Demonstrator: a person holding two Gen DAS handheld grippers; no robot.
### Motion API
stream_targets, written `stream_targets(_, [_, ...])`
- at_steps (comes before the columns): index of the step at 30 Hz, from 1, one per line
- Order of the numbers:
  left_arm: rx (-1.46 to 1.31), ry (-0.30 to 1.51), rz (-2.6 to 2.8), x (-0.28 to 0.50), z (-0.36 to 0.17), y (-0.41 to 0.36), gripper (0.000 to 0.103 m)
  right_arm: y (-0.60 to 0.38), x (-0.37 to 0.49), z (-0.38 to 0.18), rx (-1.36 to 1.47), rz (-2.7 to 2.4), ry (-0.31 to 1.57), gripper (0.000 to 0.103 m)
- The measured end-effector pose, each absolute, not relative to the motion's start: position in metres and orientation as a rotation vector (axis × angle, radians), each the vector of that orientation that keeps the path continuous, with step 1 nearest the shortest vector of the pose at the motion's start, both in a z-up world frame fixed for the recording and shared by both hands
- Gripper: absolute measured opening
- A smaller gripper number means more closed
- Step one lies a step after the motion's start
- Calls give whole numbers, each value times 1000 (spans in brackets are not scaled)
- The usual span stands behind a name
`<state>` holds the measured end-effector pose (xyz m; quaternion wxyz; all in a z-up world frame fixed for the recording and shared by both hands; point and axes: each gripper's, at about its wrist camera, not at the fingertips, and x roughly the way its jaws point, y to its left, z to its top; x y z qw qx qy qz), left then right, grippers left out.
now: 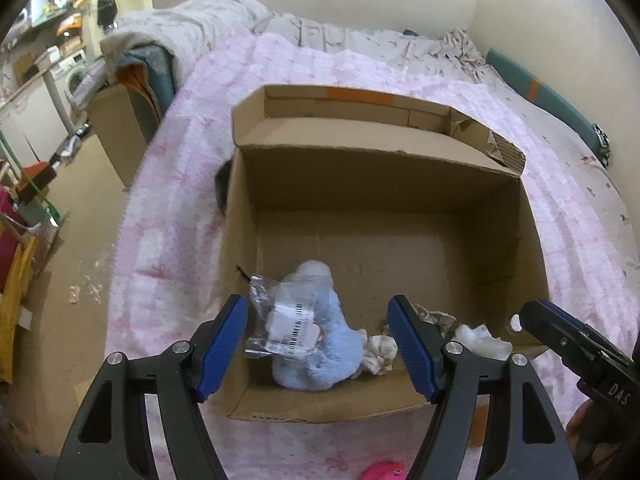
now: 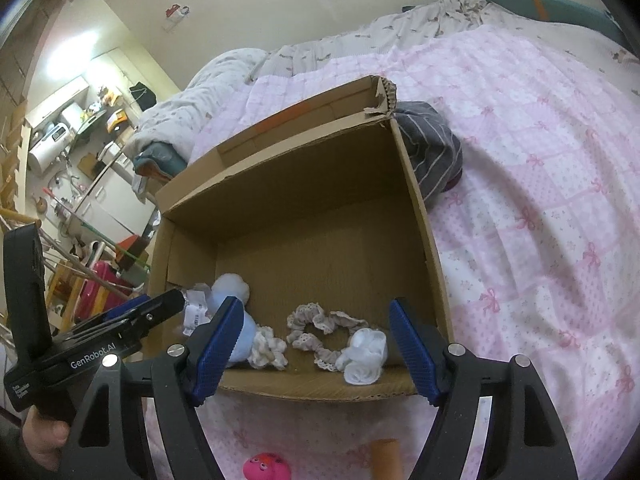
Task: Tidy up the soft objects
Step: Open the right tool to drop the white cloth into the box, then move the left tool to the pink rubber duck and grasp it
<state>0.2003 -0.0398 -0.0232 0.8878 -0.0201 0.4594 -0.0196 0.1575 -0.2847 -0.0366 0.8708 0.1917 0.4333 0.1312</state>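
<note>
An open cardboard box (image 1: 372,184) rests on a bed with a pink quilt (image 1: 180,200). At its near end lie a light blue plush (image 1: 324,344) partly in a clear labelled bag, a cream scrunchie (image 2: 270,350), a grey lace band (image 2: 320,326) and a white rolled sock (image 2: 366,354). My left gripper (image 1: 316,302) hovers open over the plush, its pads touching nothing. My right gripper (image 2: 315,303) stands open above the lace band and the sock, nothing between its fingers. Each gripper shows at the edge of the other's view.
A grey striped cloth (image 2: 432,152) lies on the quilt beside the box's right wall. A pink toy (image 2: 266,468) and a cardboard tube (image 2: 384,460) sit on the quilt in front of the box. Left of the bed is a cluttered floor (image 1: 80,200).
</note>
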Motion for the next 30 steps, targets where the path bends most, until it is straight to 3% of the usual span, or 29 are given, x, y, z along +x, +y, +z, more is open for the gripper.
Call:
stream_targets(14, [-36, 912, -33, 162, -2, -26, 70, -291, 140, -34, 404, 236, 925, 79])
stream_targets(30, [-147, 1066, -47, 111, -35, -5, 70, -289, 87, -31, 387, 203, 953, 79])
